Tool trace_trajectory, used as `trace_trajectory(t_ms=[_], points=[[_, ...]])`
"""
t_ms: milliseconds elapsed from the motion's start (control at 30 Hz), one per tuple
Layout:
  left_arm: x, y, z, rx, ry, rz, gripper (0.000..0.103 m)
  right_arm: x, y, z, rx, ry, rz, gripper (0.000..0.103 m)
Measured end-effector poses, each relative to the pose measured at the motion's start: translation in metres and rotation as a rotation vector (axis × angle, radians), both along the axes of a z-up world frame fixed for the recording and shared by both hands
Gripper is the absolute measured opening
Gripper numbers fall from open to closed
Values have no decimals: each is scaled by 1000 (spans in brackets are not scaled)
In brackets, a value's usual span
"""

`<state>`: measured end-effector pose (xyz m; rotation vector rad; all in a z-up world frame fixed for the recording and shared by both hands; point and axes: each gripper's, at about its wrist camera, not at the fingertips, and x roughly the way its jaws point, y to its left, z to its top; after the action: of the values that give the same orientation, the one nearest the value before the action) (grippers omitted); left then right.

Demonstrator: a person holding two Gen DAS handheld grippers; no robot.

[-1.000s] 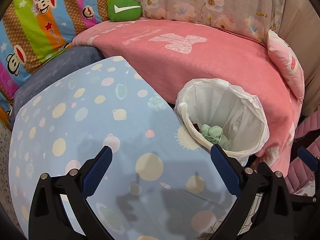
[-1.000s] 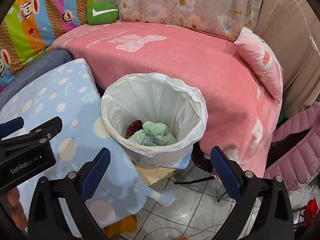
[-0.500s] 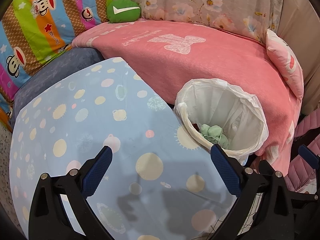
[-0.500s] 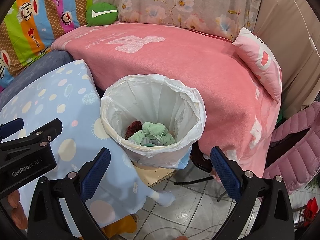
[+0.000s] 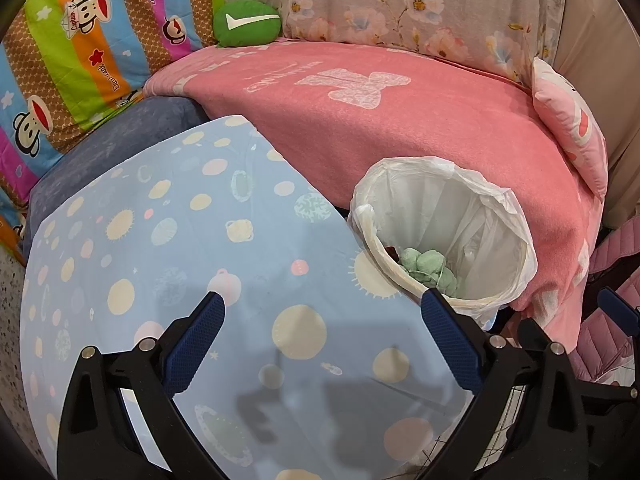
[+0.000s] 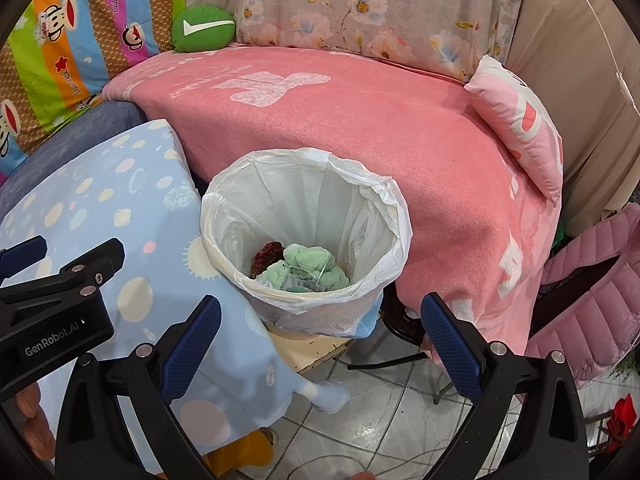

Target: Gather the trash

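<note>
Beside the pale blue tablecloth printed with planets and dots (image 5: 168,248), a round bin lined with a white plastic bag (image 6: 360,200) stands against the edge of a pink fleece blanket (image 6: 400,128). Inside the bin lie crumpled mint-green wads of trash (image 6: 316,268) and a dark red crumpled piece (image 6: 269,254) just left of them. The left gripper (image 5: 322,334) hovers above the tabletop with its blue-padded jaws wide apart and nothing between them. The right gripper (image 6: 320,326) hangs in front of the bin, over the tiled floor (image 6: 360,420), its jaws also spread wide and empty. A small green cushion with a white tick mark (image 5: 246,22) sits at the far end of the blanket, and a pink quilted jacket (image 6: 592,292) lies at the right.
</note>
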<state>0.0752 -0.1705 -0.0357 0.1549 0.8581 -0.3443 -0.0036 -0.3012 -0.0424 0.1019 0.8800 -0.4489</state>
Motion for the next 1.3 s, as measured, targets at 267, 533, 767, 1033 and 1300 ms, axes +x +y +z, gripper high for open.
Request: trace_trajectory(t_ms=[267, 533, 767, 1033, 1300], points=[[0, 1, 1, 4, -2, -5, 94, -1, 0, -1, 0, -1, -2, 96], [0, 2, 0, 6, -1, -6, 94, -1, -1, 1, 0, -1, -3, 96], [0, 2, -3, 11, -5, -11, 94, 0, 0, 0, -1, 0, -3, 96], [-2, 0, -5, 12, -11, -12, 94, -3, -3, 0, 0, 1, -10, 96], [-1, -1, -5, -2, -2, -24, 94, -4, -4, -1, 1, 1, -11, 96]])
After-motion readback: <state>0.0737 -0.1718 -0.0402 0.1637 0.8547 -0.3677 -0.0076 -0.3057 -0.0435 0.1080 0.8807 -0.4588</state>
